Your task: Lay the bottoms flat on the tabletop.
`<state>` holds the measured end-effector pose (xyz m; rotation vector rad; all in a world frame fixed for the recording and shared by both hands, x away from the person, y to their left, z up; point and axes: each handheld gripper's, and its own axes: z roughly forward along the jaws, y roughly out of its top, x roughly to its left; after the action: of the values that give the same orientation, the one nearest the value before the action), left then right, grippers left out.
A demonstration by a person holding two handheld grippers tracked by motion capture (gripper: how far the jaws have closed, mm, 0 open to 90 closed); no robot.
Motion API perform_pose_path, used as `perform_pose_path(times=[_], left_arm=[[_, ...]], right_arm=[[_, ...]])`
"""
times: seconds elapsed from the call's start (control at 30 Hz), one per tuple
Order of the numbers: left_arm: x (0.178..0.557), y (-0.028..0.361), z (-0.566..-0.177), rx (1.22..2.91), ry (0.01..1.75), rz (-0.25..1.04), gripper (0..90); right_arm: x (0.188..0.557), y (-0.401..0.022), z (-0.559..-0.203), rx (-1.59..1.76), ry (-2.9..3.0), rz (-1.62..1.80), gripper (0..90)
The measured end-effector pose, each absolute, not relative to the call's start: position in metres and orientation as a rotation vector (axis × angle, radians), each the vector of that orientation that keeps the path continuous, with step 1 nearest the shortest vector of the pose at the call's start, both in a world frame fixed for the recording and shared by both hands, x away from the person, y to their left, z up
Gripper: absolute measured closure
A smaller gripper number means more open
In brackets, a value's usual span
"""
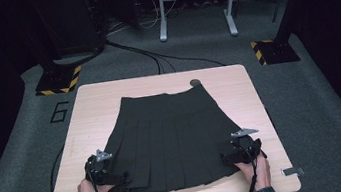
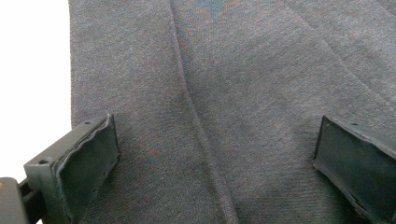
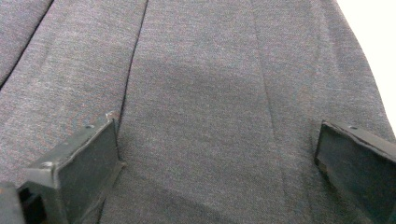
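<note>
Black skirt point(image 1: 169, 139) lying flat on table point(image 1: 237, 84), both grippers' jaws gaping wide, left gripper point(image 1: 102, 172) and right gripper point(image 1: 239, 153) hovering at hem corners, dark disc point(image 1: 195, 82) sitting beside waistband

Dim, dark surroundings in the high view; close views sharp, their backgrounds overexposed white.

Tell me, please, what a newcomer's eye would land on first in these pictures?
A black pleated skirt lies spread flat across the middle of the light wooden table, waistband at the far side. At its near hem corners sit the left gripper and right gripper, both open over the fabric.
</note>
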<state>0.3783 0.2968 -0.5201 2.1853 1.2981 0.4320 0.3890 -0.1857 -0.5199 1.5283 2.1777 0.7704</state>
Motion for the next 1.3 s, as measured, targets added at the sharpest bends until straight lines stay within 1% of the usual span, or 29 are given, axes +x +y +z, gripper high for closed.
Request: perform_pose_path(times=[0.47,0.73,1.0,1.3], left_arm=[[0.42,0.303,-0.52,2.186,1.303,0.436,0.0],[0.436,0.303,-0.519,2.186,1.312,0.436,0.0],[0.454,0.303,-0.519,2.185,1.311,0.431,0.0],[0.462,0.303,-0.518,2.196,1.309,0.428,0.0]], right_arm=[[0.426,-0.18,-0.519,1.53,2.187,0.757,0.0],[0.444,-0.179,-0.518,1.543,2.193,0.746,0.0],[0.456,-0.178,-0.517,1.572,2.191,0.731,0.0],[0.462,-0.178,-0.517,1.561,2.179,0.743,0.0]])
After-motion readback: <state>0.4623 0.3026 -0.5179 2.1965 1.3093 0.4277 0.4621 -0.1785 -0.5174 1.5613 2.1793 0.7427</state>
